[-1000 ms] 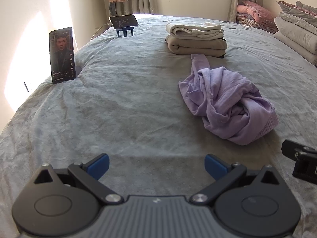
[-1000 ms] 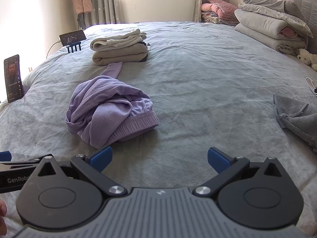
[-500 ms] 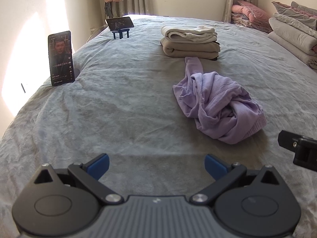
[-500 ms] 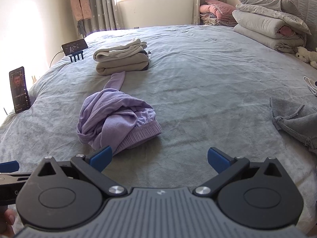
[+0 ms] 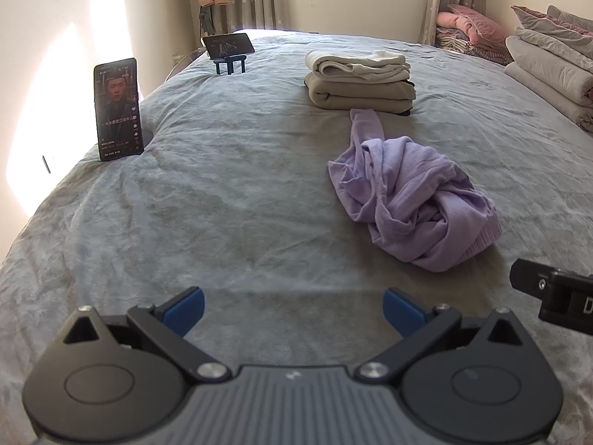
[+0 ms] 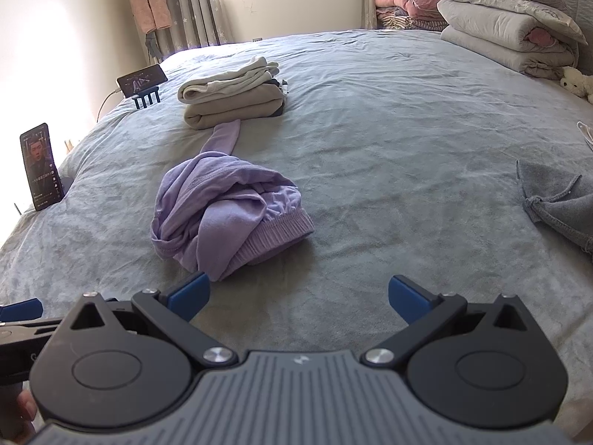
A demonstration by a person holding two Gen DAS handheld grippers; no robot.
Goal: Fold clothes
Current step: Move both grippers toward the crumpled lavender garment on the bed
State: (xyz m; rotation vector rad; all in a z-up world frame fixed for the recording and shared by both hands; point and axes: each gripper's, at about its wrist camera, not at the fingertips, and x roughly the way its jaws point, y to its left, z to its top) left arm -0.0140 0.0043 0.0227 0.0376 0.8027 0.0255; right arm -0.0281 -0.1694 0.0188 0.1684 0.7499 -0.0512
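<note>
Both grippers wide open, nothing held: left gripper (image 5: 292, 309) and right gripper (image 6: 298, 294) hover low over grey bedspread (image 6: 389, 141). Lilac sweater (image 6: 226, 218) lies crumpled just ahead of right gripper's left pad, one sleeve reaching to the folded beige stack (image 6: 231, 98) beyond. Phone (image 5: 118, 109) upright, well left of sweater.

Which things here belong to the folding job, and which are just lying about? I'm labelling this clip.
For the job:
crumpled lilac knit sweater
stack of folded beige and cream clothes
unfolded grey garment
left claw
right claw

Lying about:
upright black phone
phone on blue stand
folded grey quilts
</note>
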